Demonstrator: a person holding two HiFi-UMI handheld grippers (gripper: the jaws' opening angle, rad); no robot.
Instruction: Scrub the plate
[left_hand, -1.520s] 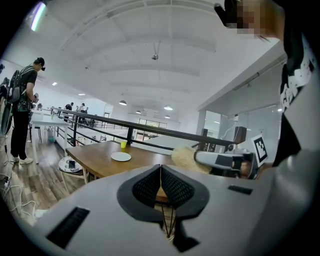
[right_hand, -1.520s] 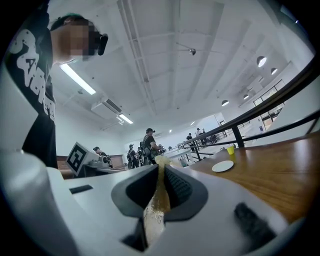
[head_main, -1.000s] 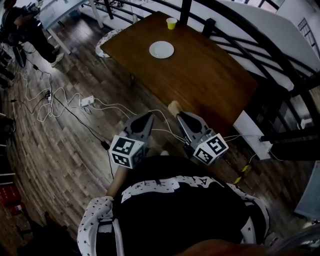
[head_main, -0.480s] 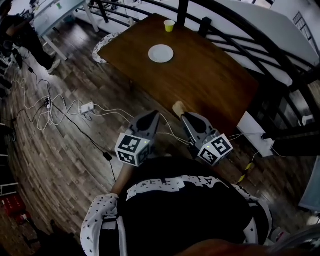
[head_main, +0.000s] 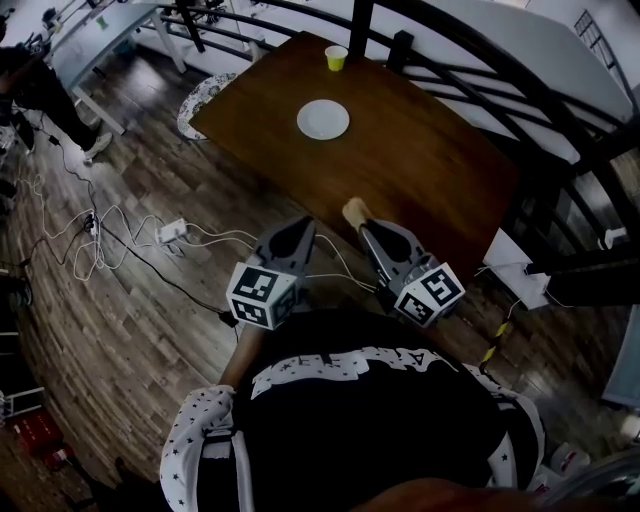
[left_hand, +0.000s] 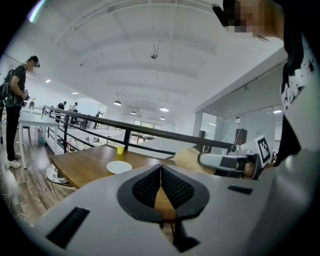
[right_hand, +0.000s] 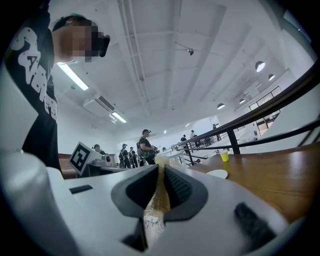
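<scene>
Approach stage, I judge: the plate (head_main: 323, 119) lies toward the table's (head_main: 430, 160) far end, while off its near edge the right gripper (head_main: 366, 229) clamps what looks like a sponge (head_main: 353, 211) and the left gripper (head_main: 299, 229) is closed empty, so the sponge must next be carried to the plate.

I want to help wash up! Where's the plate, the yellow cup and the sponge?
white plate (head_main: 323, 119), head view, its middle.
yellow cup (head_main: 336, 58), head view, its side.
sponge (head_main: 353, 210), head view, its tan tip.
</scene>
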